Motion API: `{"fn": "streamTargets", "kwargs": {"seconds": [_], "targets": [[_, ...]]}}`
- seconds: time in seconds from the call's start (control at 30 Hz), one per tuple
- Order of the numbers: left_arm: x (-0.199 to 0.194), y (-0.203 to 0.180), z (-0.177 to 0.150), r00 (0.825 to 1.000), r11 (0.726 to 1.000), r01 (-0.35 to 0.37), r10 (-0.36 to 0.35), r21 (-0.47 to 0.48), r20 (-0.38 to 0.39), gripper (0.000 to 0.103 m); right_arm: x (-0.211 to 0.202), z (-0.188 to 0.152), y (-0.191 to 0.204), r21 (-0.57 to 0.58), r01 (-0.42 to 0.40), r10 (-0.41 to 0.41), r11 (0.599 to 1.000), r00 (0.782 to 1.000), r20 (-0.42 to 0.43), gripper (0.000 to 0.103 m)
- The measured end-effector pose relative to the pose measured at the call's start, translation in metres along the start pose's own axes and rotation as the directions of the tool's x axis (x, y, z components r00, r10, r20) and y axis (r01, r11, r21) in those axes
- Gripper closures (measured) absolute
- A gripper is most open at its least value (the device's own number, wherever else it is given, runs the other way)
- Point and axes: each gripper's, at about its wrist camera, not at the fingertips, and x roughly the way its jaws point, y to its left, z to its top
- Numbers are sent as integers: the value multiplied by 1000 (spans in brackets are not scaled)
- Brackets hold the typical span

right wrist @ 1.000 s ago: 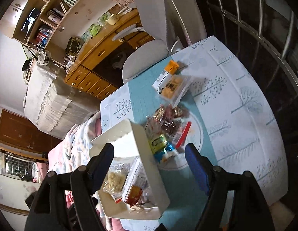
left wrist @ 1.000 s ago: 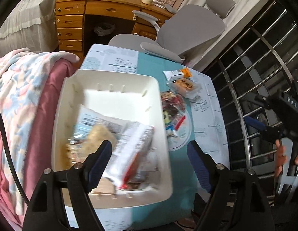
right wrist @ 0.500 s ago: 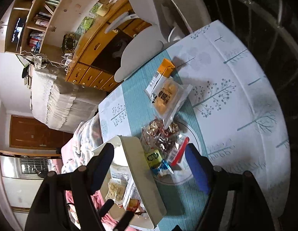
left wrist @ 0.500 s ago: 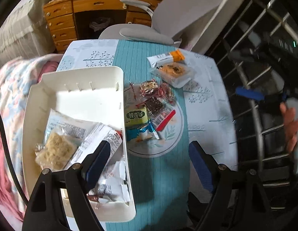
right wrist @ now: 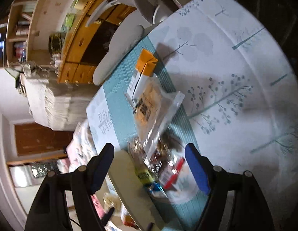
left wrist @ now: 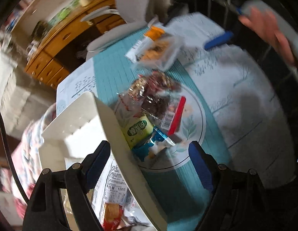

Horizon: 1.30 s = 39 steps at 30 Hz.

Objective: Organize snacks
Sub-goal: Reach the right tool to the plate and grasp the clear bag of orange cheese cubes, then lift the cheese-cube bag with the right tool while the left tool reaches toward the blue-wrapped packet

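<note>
Bedroom tabletop point(left wrist: 245, 100), cloth-covered, carries the loose snack pile point(left wrist: 150, 104) beside the white bin point(left wrist: 118, 134). Your left gripper point(left wrist: 149, 157), jaws open and empty, has swung off the bin, where it hovered a second ago, toward the pile; the last drop looks finished and another pick is due. Your right gripper point(right wrist: 149, 163), jaws open and empty, has closed in above the same pile. Count: one bin, one orange-tipped packet point(right wrist: 143, 71), one clear cracker pack point(right wrist: 154, 107); the pile is too blurred to count.

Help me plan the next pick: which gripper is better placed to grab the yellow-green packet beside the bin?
Left, probably. The left gripper is open and empty, with the yellow-green packet just ahead of its fingertips, against the white bin. The right gripper looks farther off.
</note>
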Motion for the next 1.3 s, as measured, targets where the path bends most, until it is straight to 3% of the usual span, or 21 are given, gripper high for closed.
{"fn": "streamTargets", "kwargs": {"seconds": [0.13, 0.23, 0.37, 0.43, 0.5, 0.57, 0.9, 1.3], "targets": [[28, -18, 1, 994, 995, -39, 48, 93, -94, 21, 24, 10, -16, 47, -71, 72, 996, 997, -11, 27], [43, -29, -1, 990, 987, -45, 64, 151, -122, 21, 39, 15, -25, 82, -99, 101, 992, 995, -23, 28], [61, -33, -2, 983, 983, -45, 75, 175, -168, 21, 52, 19, -31, 86, -123, 125, 989, 992, -24, 37], [70, -34, -2, 978, 984, -32, 66, 173, -196, 21, 55, 21, -33, 87, -136, 138, 987, 990, -23, 43], [75, -36, -1, 977, 983, -38, 74, 182, -198, 21, 58, 23, -37, 91, -152, 155, 984, 988, -23, 58], [81, -38, 0, 976, 982, -30, 70, 188, -208, 21, 58, 23, -39, 91, -157, 160, 983, 987, -27, 68], [96, -54, 3, 969, 973, 6, 51, 231, -242, 25, 29, 14, -62, 96, -175, 174, 980, 985, 17, 71], [108, -47, 6, 961, 978, 15, 44, 210, -272, 27, -1, -9, -74, 54, -122, 120, 991, 992, 33, 71]]}}
